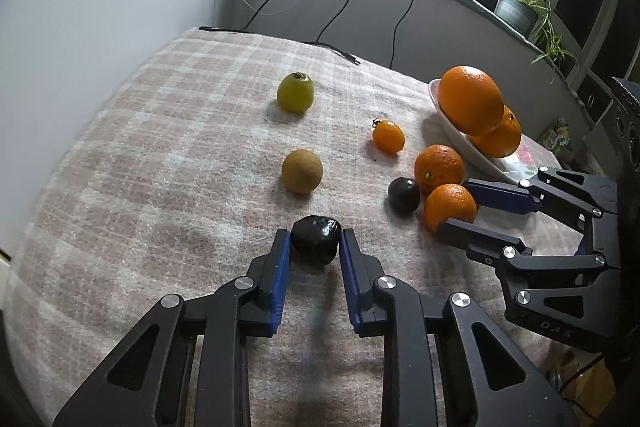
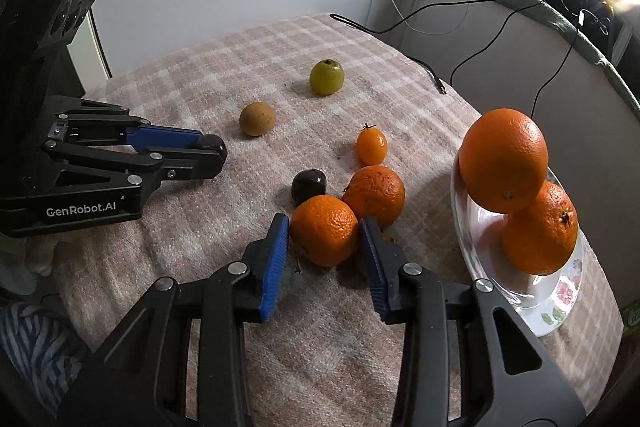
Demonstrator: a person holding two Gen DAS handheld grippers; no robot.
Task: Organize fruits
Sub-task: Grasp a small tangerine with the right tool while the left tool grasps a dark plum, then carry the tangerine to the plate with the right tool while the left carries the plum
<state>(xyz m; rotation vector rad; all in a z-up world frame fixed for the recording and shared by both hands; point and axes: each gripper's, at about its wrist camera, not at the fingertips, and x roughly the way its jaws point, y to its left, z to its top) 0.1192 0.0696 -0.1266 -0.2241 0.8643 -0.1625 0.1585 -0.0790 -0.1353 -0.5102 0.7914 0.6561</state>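
- The left gripper (image 1: 315, 241) has its fingers set on either side of a dark, shiny fruit (image 1: 316, 239) on the checked cloth of the table (image 1: 160, 147); the pads look to be touching it, so I judge it gripped, though how firmly is hard to tell.
- The right gripper (image 2: 325, 230) brackets the nearest orange (image 2: 324, 230) — fingers apart, a sliver of space on each side, not yet clamped.
- To do this well: close the right fingers across the orange's widest part and lift straight up, since a second orange (image 2: 375, 194) and a dark plum-like fruit (image 2: 308, 186) sit just beside it and could be nudged into rolling.
- The white dish (image 2: 560, 311) already carries two oranges stacked, the top one (image 2: 503, 159) perched high; a new one should go low on the bare rim side.
- Still loose on the cloth: a small orange tomato-like fruit (image 2: 371, 146), a brown round fruit (image 2: 257, 119) and a green one (image 2: 327, 77).
- Hard to make out — what the dark fruit in the left fingers is, and the dish's far edge, hidden behind the oranges.
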